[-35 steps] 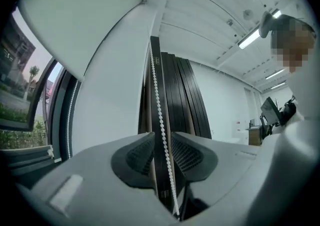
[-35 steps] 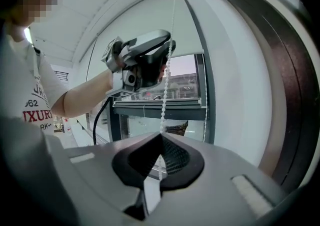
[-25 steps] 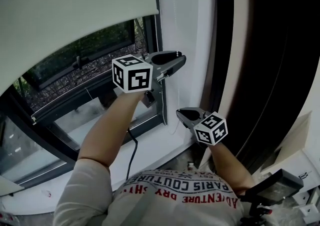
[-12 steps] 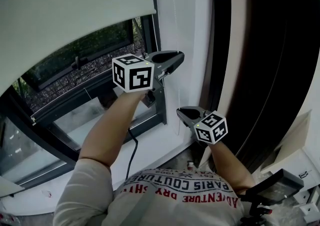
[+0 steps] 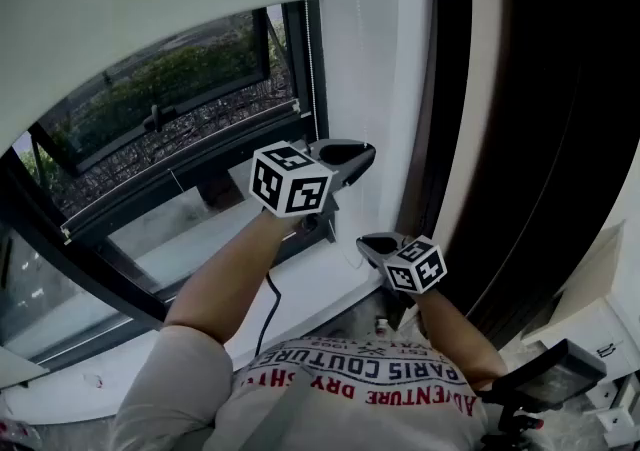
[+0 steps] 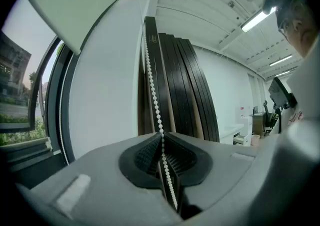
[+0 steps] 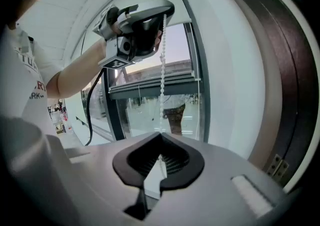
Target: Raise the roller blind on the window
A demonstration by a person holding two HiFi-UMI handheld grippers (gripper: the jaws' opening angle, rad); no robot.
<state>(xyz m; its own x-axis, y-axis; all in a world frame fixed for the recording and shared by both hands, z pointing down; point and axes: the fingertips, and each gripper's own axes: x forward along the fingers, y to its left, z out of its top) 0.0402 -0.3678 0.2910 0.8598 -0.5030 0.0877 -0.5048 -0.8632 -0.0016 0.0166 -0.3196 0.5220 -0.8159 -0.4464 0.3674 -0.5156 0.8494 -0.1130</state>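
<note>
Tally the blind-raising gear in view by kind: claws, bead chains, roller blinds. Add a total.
bead chain: 1
roller blind: 1
claws: 2, the left claw, its jaws just closing onto the bead chain between them, and the right claw
total: 4

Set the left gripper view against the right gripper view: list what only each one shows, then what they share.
Only the left gripper view: dark panels leaning by the wall and a lit ceiling light. Only the right gripper view: the left gripper seen from below, the person's arm and a black cable. Both: the window frame and the bead chain running into that view's own closed fingers. The left gripper's fingers have just been closing on it; the right gripper grips it lower down.
</note>
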